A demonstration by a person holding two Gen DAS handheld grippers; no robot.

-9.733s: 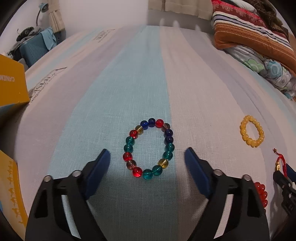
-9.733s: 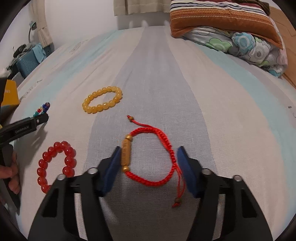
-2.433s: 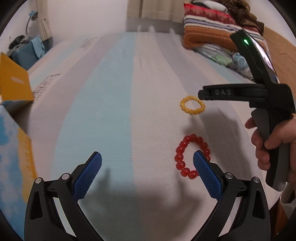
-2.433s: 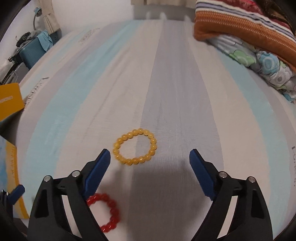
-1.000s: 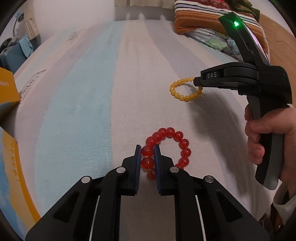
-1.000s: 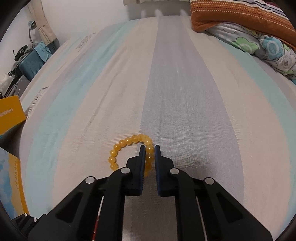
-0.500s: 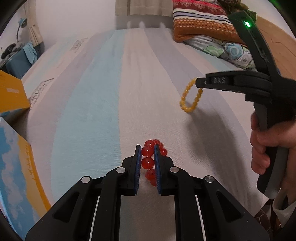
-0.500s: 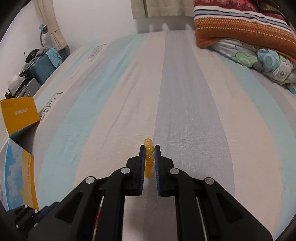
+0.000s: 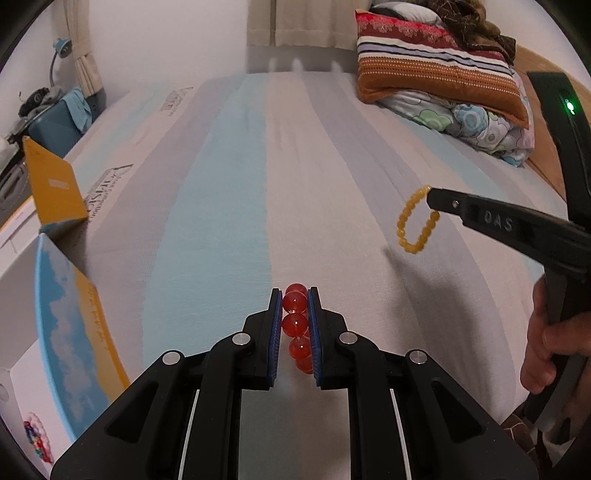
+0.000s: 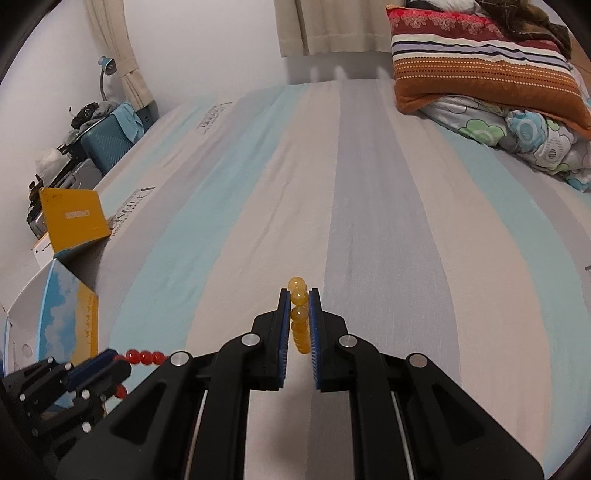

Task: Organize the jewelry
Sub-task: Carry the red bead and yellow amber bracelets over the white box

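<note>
Home bedroom. Bed point(image 10: 369, 206) with pastel striped sheet fills the frame; striped pillow point(image 10: 484, 62) on a floral quilt point(image 10: 532, 140) at upper right. Cream curtains point(image 10: 332, 26) on the white back wall. Desk lamp point(image 10: 105, 68) and teal suitcase point(image 10: 107, 147) with clothes piled on it at upper left. Open yellow-and-blue cardboard box point(image 10: 70, 236) at left edge.

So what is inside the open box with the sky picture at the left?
Inside the open cardboard box with the sky-print flap, a small multicoloured beaded piece shows near the lower corner. The flap and the frame edge hide the rest.
</note>
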